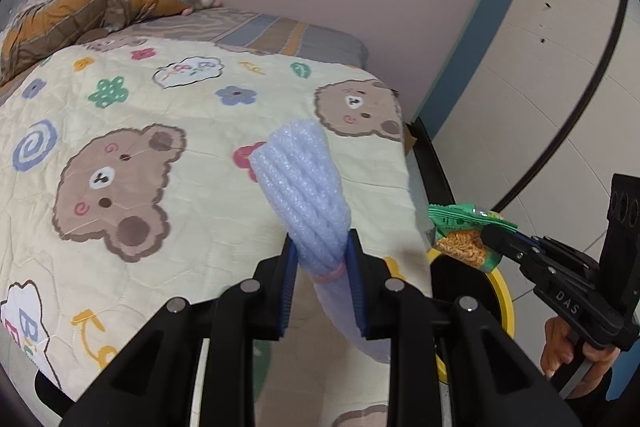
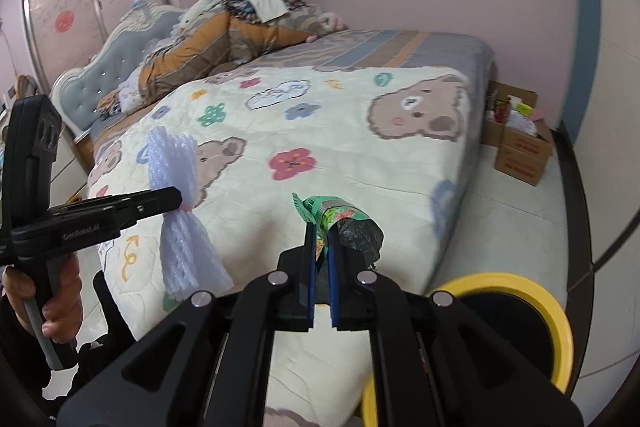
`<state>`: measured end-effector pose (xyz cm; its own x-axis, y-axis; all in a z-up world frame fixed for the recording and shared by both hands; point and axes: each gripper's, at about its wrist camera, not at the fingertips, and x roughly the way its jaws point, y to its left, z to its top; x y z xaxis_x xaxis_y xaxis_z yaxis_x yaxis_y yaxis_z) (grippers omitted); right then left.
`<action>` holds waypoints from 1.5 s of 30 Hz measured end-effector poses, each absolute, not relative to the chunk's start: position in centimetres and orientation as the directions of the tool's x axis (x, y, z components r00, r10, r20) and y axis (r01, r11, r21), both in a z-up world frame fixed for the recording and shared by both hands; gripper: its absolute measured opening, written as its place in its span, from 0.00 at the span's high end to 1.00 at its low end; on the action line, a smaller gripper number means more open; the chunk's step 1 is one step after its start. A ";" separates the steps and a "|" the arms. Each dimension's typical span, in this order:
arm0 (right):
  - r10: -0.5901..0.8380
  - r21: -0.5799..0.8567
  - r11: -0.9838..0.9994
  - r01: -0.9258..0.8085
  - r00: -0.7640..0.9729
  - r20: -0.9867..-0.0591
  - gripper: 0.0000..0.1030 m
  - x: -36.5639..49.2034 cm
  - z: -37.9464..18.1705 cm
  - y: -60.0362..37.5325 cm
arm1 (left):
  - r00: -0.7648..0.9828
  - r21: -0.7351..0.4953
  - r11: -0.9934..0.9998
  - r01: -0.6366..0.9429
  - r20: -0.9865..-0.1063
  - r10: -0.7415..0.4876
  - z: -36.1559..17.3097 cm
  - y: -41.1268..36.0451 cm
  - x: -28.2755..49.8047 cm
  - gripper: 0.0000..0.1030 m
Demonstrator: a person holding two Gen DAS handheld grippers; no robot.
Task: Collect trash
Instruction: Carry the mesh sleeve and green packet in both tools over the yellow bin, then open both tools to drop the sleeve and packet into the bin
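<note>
The bed (image 2: 360, 155) is taken as the landmark. At the left, over its near edge, the left gripper (image 1: 322, 259) is held by one hand (image 2: 52, 291), angled downward across the bear-print quilt (image 1: 160, 147). Its two blue pads (image 1: 290, 279) are clamped on the waist of one white foam net (image 1: 304, 187), just at a pink band; the net is fanned out above the pads and hangs below them, above the quilt and not resting on it.

Further right, off the bed's near right corner, the right gripper (image 2: 320, 251) is seen, also tilted downward and gripped by one hand (image 1: 568, 351) from below. Its jaws are pinched together on one green snack wrapper (image 2: 320, 211), whose orange-printed side is shown in the left wrist view. A crumpled black piece (image 2: 360, 235) is seen just beside the wrapper; whether it is part of it cannot be told.

Below the wrapper, beside the bed's corner on the floor, one yellow-rimmed bin (image 2: 556, 323) with a dark inside is seen. At the bed's far right side, against the pink wall, one open cardboard box (image 2: 520, 155) is stood. At the head of the bed, one heap of bedding (image 2: 224, 39) is piled.
</note>
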<state>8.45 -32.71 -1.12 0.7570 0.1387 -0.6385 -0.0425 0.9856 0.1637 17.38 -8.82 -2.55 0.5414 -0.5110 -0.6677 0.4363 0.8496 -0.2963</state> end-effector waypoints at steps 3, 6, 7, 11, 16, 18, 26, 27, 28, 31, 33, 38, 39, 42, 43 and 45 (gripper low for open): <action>0.110 0.161 0.987 -0.008 0.764 -0.636 0.95 7.2 -0.9 -34.3 | 0.537 -0.279 0.836 0.473 -0.661 -0.524 -2.1 -10.6 16.3 0.78; 0.086 0.163 0.986 0.025 0.765 -0.638 0.95 6.0 -0.8 -36.0 | 0.523 -0.269 0.816 0.512 -0.656 -0.544 -1.8 -12.4 15.3 0.78; 0.078 0.163 0.986 0.036 0.766 -0.639 0.95 5.6 -0.9 -36.5 | 0.518 -0.264 0.809 0.524 -0.656 -0.549 -1.6 -13.0 14.9 0.78; 0.045 0.168 0.982 0.084 0.762 -0.646 0.95 4.1 -1.2 -38.6 | 0.503 -0.241 0.787 0.568 -0.655 -0.564 -1.5 -15.3 13.8 0.78; 0.010 0.181 0.972 0.148 0.748 -0.663 0.95 2.7 -1.9 -41.3 | 0.466 -0.219 0.753 0.620 -0.669 -0.579 -1.8 -18.7 13.0 0.78; 0.006 0.188 0.969 0.162 0.741 -0.671 0.95 2.3 -2.1 -42.2 | 0.446 -0.218 0.739 0.638 -0.677 -0.585 -2.1 -19.9 12.8 0.78; -0.006 0.214 0.946 0.243 0.675 -0.738 0.95 1.4 -4.3 -46.0 | 0.305 -0.262 0.664 0.701 -0.731 -0.611 -5.2 -25.5 12.6 0.76; -0.006 0.220 0.942 0.252 0.670 -0.742 0.94 1.3 -4.6 -46.4 | 0.296 -0.261 0.658 0.706 -0.736 -0.609 -5.5 -26.1 12.5 0.75; -0.003 0.226 0.938 0.261 0.661 -0.750 0.94 1.1 -4.8 -46.8 | 0.283 -0.261 0.651 0.713 -0.742 -0.608 -5.9 -26.7 12.4 0.75; 0.007 0.250 0.925 0.287 0.645 -0.765 0.94 0.8 -5.4 -48.2 | 0.248 -0.285 0.638 0.716 -0.750 -0.614 -6.5 -27.6 12.2 0.73; 0.008 0.256 0.919 0.302 0.632 -0.775 0.94 0.7 -5.7 -48.9 | 0.240 -0.292 0.640 0.711 -0.755 -0.611 -6.7 -27.8 12.2 0.70; 0.000 0.260 0.905 0.338 0.610 -0.792 0.91 0.4 -6.1 -50.2 | 0.225 -0.320 0.652 0.687 -0.760 -0.610 -6.9 -27.5 12.4 0.58; -0.003 0.261 0.901 0.346 0.608 -0.794 0.86 0.3 -6.1 -50.4 | 0.223 -0.325 0.652 0.685 -0.759 -0.612 -6.9 -27.3 12.4 0.56; -0.006 0.273 0.890 0.364 0.610 -0.792 0.79 -0.1 -6.1 -50.8 | 0.226 -0.333 0.655 0.678 -0.754 -0.617 -6.5 -26.7 12.3 0.53; -0.008 0.274 0.889 0.368 0.611 -0.792 0.79 -0.2 -6.1 -50.9 | 0.229 -0.334 0.657 0.676 -0.751 -0.619 -6.4 -26.5 12.4 0.52; -0.011 0.275 0.888 0.369 0.614 -0.789 0.79 -0.2 -5.9 -50.7 | 0.241 -0.339 0.659 0.671 -0.741 -0.627 -5.9 -25.7 12.4 0.50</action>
<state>-0.22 -50.73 -5.92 0.6144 -0.0112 -0.7889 0.3687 0.8881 0.2745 12.42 -25.67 -5.93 0.2410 -0.6268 -0.7410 0.6714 0.6590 -0.3391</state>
